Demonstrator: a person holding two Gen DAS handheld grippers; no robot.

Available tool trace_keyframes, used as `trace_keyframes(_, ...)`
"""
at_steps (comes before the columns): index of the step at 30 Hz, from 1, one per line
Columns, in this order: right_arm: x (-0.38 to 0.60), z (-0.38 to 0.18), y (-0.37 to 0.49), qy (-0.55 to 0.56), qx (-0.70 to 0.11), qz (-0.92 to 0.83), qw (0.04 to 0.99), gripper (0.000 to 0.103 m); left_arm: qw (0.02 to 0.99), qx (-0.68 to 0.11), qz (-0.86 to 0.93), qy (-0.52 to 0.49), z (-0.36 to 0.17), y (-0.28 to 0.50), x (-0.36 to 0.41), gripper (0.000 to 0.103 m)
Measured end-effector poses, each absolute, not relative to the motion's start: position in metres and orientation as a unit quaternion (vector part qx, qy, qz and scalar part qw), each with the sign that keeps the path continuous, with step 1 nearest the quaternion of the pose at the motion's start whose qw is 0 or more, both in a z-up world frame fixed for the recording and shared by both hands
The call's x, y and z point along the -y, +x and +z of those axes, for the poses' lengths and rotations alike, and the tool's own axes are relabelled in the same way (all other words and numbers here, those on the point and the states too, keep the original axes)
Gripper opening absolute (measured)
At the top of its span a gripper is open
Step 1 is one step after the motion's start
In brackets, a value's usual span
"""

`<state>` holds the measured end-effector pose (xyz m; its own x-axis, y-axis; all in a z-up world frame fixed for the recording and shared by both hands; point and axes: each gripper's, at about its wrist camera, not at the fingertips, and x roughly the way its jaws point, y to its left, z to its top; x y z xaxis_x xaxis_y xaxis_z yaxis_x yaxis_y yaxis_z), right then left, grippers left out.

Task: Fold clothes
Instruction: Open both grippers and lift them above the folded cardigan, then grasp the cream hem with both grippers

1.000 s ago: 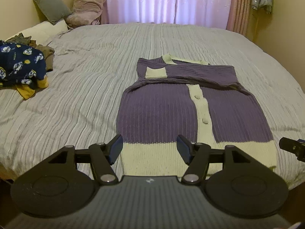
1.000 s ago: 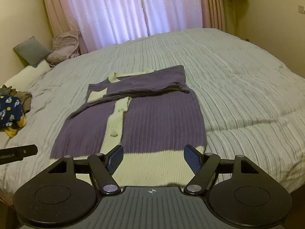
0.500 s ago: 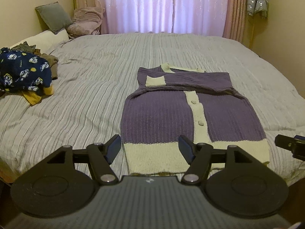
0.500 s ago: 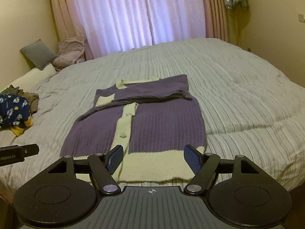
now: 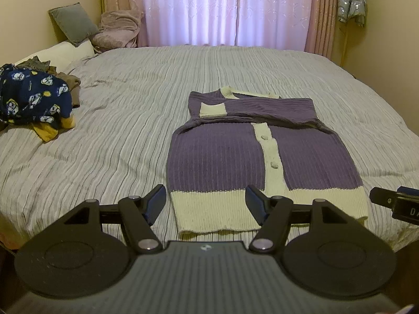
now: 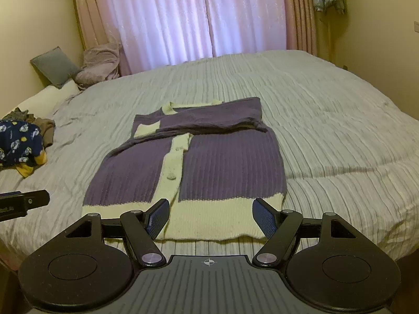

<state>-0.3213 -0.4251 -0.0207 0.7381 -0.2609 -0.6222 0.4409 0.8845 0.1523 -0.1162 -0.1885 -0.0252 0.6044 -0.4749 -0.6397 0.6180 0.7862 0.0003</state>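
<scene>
A purple and cream knitted cardigan [image 5: 262, 154] lies flat on the striped grey bed [image 5: 117, 136], its sleeves folded across the chest and its cream hem toward the near edge of the bed. The left gripper [image 5: 207, 202] hovers over the hem's left part, fingers [image 5: 157, 201] apart, nothing between them – no contact with the knit. The right gripper [image 6: 210, 216] hangs above the hem's right part, its fingers [image 6: 264, 217] also spread and empty. A heap of clothes [image 5: 31, 99] – navy print, yellow, brown – sits well apart at the left, near the pillows [image 5: 73, 23]
</scene>
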Motion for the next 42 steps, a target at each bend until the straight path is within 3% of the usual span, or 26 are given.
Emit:
trace_keyframes(13,0.427,-0.028,-0.316,0.143,-0.315,-0.185,0.92,0.074,0.882,-0.33,-0.323,0.091,-0.032,-0.11,0.181,0.064)
trace_keyframes(25,0.473,-0.07,-0.332,0.182,-0.348,-0.202,0.897,0.074,0.85,-0.377,-0.369,-0.008,-0.069,-0.054,0.135,0.063)
trace_keyframes(32,0.517,-0.107,-0.361,0.253,-0.36,-0.205,0.874,0.074,0.824,-0.431,-0.361,-0.07,-0.105,-0.014,0.121,0.063)
trace_keyframes(42,0.593,-0.125,-0.351,0.415,-0.28,-0.112,0.858,0.073,0.794,-0.48,-0.359,-0.101,-0.152,0.053,0.157,0.062)
